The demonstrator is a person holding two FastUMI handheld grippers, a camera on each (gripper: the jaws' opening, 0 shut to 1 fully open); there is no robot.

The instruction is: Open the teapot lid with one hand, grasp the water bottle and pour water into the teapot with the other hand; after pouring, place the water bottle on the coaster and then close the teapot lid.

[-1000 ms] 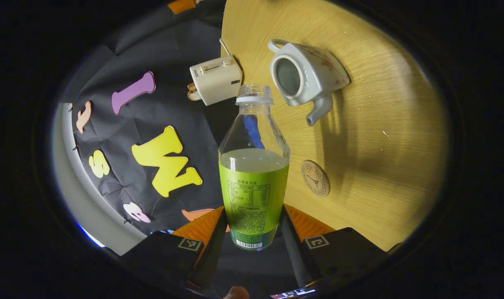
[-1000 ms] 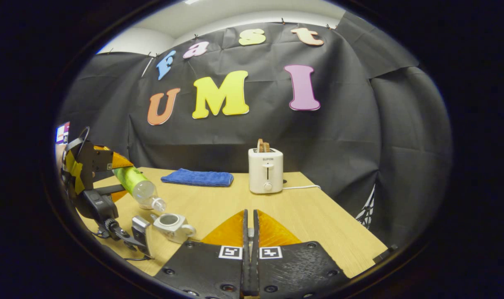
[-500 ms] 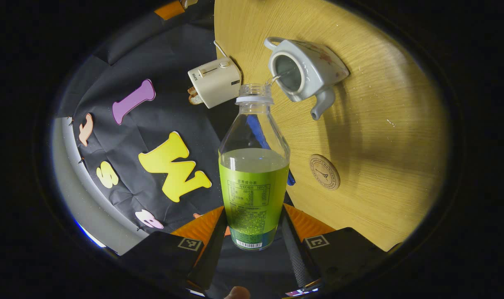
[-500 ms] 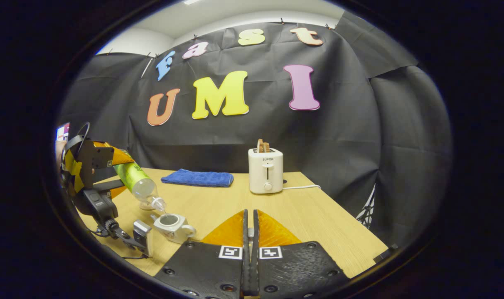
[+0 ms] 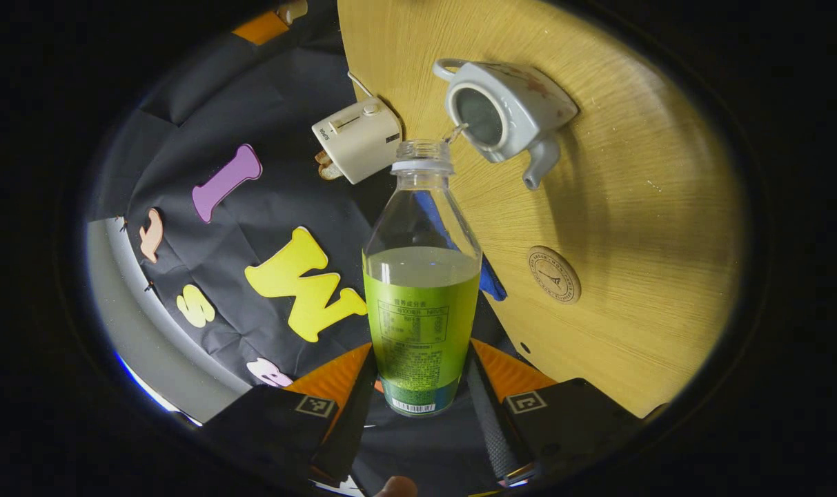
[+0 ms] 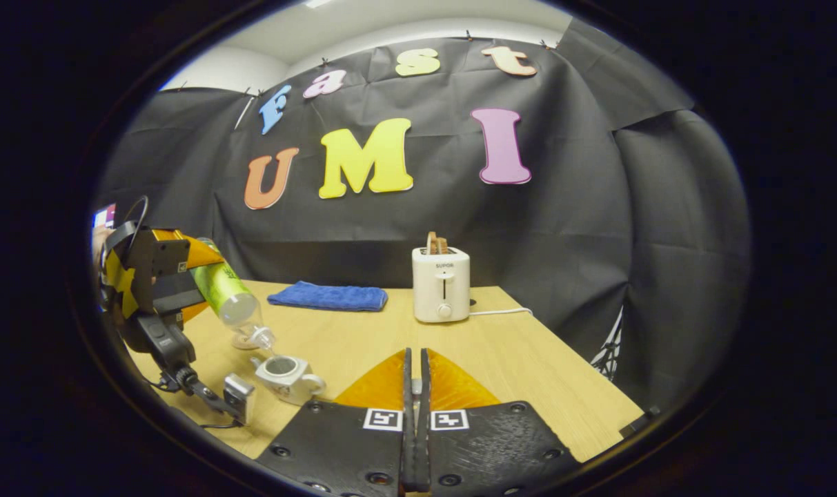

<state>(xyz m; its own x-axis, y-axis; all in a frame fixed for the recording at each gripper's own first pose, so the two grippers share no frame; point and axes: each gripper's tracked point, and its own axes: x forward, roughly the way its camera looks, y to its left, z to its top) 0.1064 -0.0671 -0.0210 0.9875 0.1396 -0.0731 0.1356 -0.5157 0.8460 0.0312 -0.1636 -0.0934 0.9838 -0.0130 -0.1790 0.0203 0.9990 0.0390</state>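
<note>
My left gripper (image 5: 421,359) is shut on the green-labelled water bottle (image 5: 421,297), uncapped and tilted mouth-down. A thin stream of water (image 5: 456,131) runs from its mouth into the open white teapot (image 5: 511,110), which stands lidless on the wooden table. The round coaster (image 5: 554,275) lies bare nearer to me than the teapot. In the right gripper view, the left gripper (image 6: 156,276) holds the bottle (image 6: 228,297) over the teapot (image 6: 287,376) at the left. My right gripper (image 6: 415,359) is shut above the table; a pale sliver of the lid shows between its fingers, the rest hidden.
A white toaster (image 6: 441,283) with bread in it stands at the back of the table (image 6: 528,359), its cord trailing right. A folded blue cloth (image 6: 328,295) lies to its left. The table's right edge drops off near the black wall.
One second ago no water ran; now a stream falls into the teapot. The left gripper has tipped the bottle a little further. The right gripper has held still.
</note>
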